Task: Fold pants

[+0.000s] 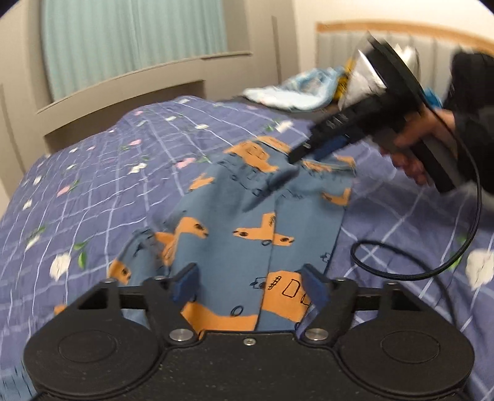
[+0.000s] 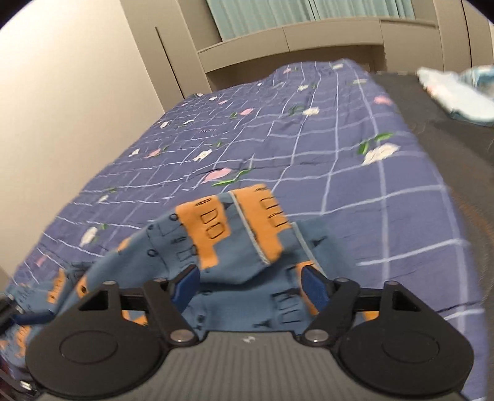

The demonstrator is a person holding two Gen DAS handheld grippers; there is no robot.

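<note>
Blue pants with orange vehicle prints (image 1: 247, 216) lie on a purple checked bedspread (image 1: 108, 172). My left gripper (image 1: 250, 285) is open just above the near end of the pants, fingers wide apart. The right gripper (image 1: 296, 157) shows in the left wrist view, held by a hand, its tips over the far end of the pants. In the right wrist view the right gripper (image 2: 250, 285) is open over bunched pants fabric (image 2: 234, 234), with nothing pinched between its fingers.
A light blue and white pile of clothes (image 1: 296, 89) lies at the head of the bed near a padded headboard (image 1: 339, 46). A black cable (image 1: 432, 265) loops over the bedspread at right. A beige wall unit with a curtain (image 2: 278, 18) stands beyond the bed.
</note>
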